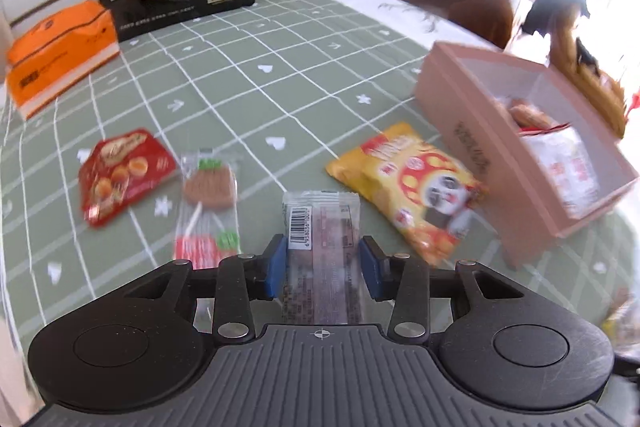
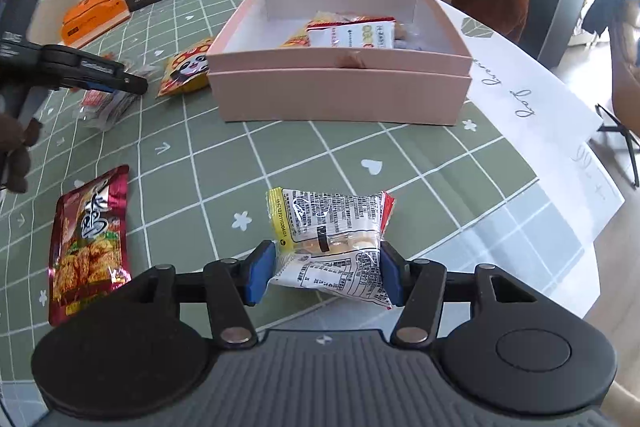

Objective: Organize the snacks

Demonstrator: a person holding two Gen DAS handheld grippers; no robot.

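Left gripper [image 1: 322, 267] clenched on barcoded wrapper [image 1: 320, 251], right gripper [image 2: 324, 273] grasping white printed packet [image 2: 336, 239], pink box [image 2: 340, 95] beyond

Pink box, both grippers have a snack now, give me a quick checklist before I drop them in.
1. Left gripper closed on barcode packet: ok.
2. Right gripper closed on white packet: ok.
3. Pink box open on top: ok.
4. Free room inside, left half bare: ok.
5. Packets lifted off the tablecloth: cannot tell.
6. Panda bag beside the box, outside the drop zone: ok.
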